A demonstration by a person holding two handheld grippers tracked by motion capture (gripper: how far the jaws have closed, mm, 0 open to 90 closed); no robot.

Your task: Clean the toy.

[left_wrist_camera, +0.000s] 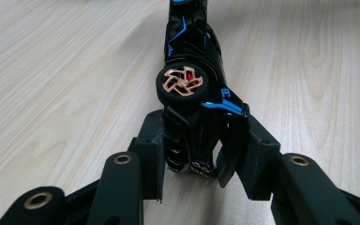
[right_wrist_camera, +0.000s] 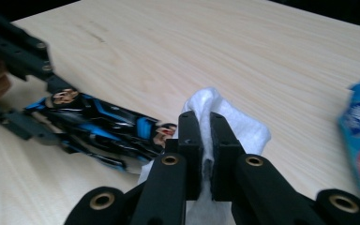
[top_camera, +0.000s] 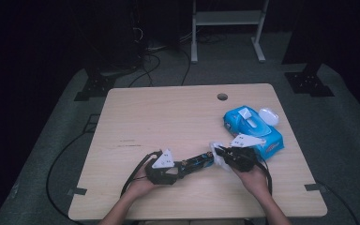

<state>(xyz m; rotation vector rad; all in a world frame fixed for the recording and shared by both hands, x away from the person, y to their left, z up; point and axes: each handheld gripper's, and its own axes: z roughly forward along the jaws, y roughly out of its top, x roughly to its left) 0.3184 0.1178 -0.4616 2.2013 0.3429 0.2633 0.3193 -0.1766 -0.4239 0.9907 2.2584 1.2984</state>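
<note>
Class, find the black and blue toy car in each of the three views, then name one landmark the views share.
High view: the black and blue toy car lies low centre, between both grippers.
Left gripper view: centre, its end clamped between the jaws, copper-spoked wheel facing the camera.
Right gripper view: left of centre, lying beside the white wipe.
Shared landmark: the light wooden table.

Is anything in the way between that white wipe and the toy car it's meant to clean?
Nothing visible is. The right gripper pinches the white wipe right beside the toy car, which the left gripper clamps by one end on the table.
</note>
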